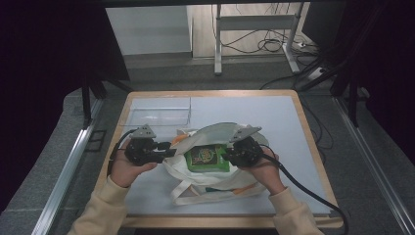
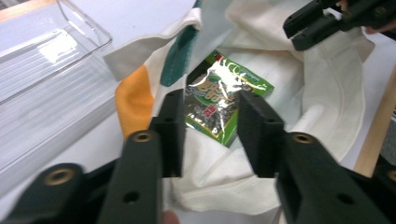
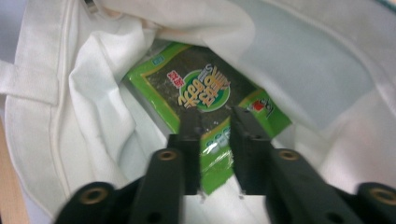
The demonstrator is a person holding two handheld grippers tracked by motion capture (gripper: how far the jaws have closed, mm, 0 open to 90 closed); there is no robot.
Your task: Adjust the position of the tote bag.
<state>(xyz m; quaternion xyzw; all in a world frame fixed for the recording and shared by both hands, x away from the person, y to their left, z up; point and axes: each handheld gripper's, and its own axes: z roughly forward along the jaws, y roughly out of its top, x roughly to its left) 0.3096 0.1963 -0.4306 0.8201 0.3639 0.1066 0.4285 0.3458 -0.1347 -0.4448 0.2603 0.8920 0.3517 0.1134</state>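
Cream cloth tote bag (image 1: 215, 182) lies on the counter (image 1: 284, 122), mouth spread toward the far side. A green foil snack packet (image 1: 207, 157) lies flat inside the opening, label up, resting on the bag's inner cloth.

Left gripper (image 1: 169, 145): held in the person's left hand (image 1: 128, 169), at the bag's left edge, pointing in toward the packet. In the left gripper view its jaws stand a moderate way apart (image 2: 208, 128); the packet (image 2: 219, 105) is seen through the gap, farther off, and neither pad presses on it or on the cloth. Nothing held. The orange and green printed rim of the bag (image 2: 140, 98) sits just left of the left jaw.

Right gripper (image 1: 230, 152): held in the right hand (image 1: 264, 174), at the right side of the bag opening, just beside the packet. In the right gripper view its jaws (image 3: 215, 123) stand narrowly apart directly over the near end of the packet (image 3: 205, 93); a clear gap shows between the pads, with the packet's clear-film edge visible through it. I cannot tell whether the tips touch the wrapper; no pinch on it.

A clear plastic bin (image 1: 157, 111) stands on the far left of the counter, just beyond the bag. Cables (image 1: 303, 188) trail from the grippers toward the person.
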